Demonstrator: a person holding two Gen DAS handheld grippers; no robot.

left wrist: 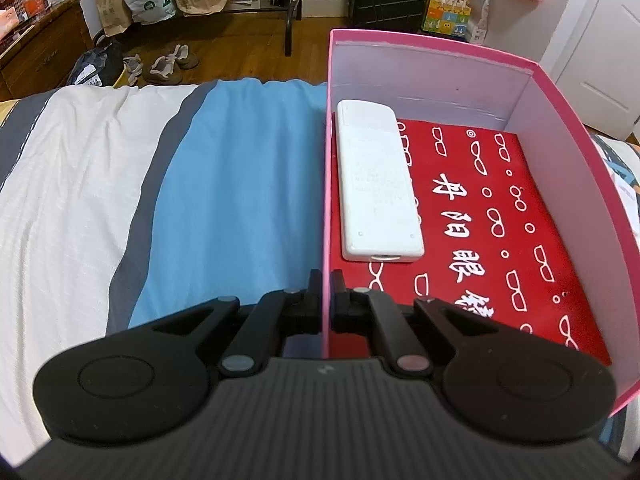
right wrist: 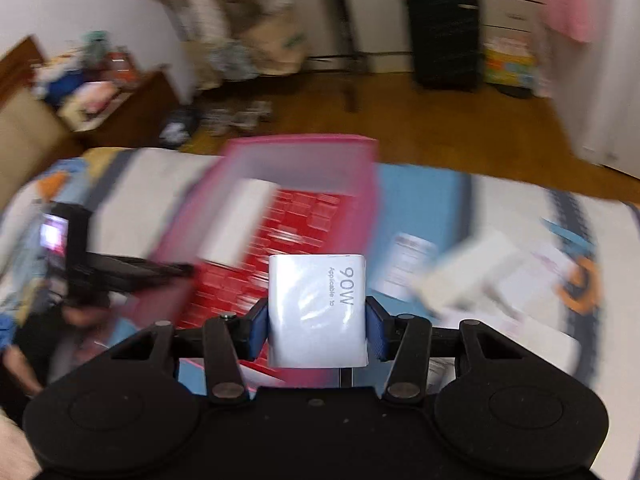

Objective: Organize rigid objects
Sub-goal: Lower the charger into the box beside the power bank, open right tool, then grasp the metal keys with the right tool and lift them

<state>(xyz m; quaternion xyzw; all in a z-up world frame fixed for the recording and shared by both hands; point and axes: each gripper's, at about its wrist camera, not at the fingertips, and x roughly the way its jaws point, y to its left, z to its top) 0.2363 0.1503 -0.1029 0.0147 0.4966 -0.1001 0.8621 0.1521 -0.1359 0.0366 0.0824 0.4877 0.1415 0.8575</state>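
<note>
On the bed [left wrist: 248, 168], at about 1 o'clock in my left view, sits the pink box [left wrist: 568, 168] with its red floor. A white remote [left wrist: 376, 184] lies inside it, along the left wall.

What could go wrong? My right view is very blurry, so I think that hand is moving fast. If I let go of the white charger [right wrist: 318, 312] too soon or too high, it could bump the far wall, land on the remote, or fall on the bed. I hold only its sides, so it could also slip or tip. And if my left hand pulls on the thin wall, the box could tilt or bend, and the remote could slide.

My left gripper [left wrist: 328, 292] is squeezed tight on the box's left wall, one finger outside and one inside. My right gripper [right wrist: 318, 330] is partly closed, with its blue pads [right wrist: 258, 330] pressing both sides of the charger. The charger hangs near the box's near edge, at 12 o'clock in my right view.
</note>
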